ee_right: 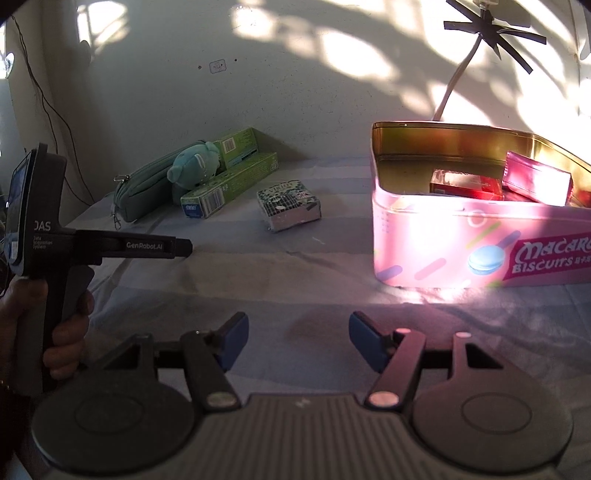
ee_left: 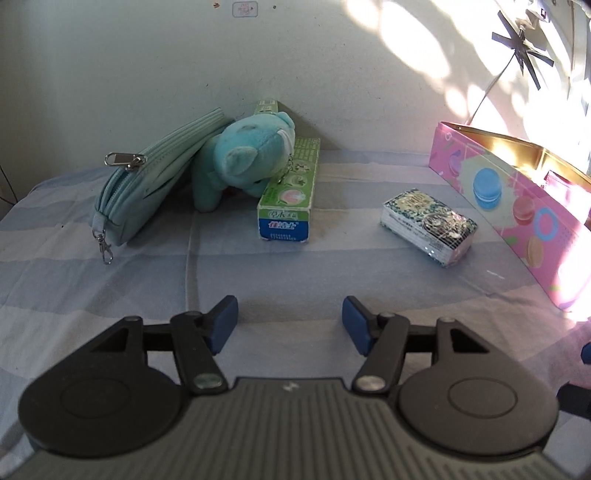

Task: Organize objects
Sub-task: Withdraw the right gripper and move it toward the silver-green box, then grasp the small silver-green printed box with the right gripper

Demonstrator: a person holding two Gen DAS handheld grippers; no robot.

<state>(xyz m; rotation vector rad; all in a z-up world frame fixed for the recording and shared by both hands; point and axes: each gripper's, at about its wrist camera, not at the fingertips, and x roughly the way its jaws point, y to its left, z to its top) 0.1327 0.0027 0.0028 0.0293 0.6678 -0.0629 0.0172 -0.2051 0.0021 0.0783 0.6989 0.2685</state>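
Note:
My left gripper (ee_left: 290, 319) is open and empty, low over the striped cloth. Ahead of it lie a teal zip pouch (ee_left: 147, 181), a teal plush bear (ee_left: 243, 158), a green toothpaste box (ee_left: 291, 192) with a second green box behind the bear, and a small patterned packet (ee_left: 430, 225). A pink macaron biscuit tin (ee_left: 517, 210) stands open at the right. My right gripper (ee_right: 297, 339) is open and empty, near the tin (ee_right: 461, 243), which holds red packets (ee_right: 535, 181). The packet (ee_right: 290, 206), toothpaste box (ee_right: 229, 184), bear (ee_right: 194, 166) and pouch (ee_right: 144, 192) lie further back left.
The left hand-held gripper (ee_right: 48, 236) shows at the left of the right wrist view, held by a hand. A wall stands behind the objects, with a taped cable (ee_right: 480, 33) on it. Sunlight falls across the tin and cloth (ee_right: 277, 280).

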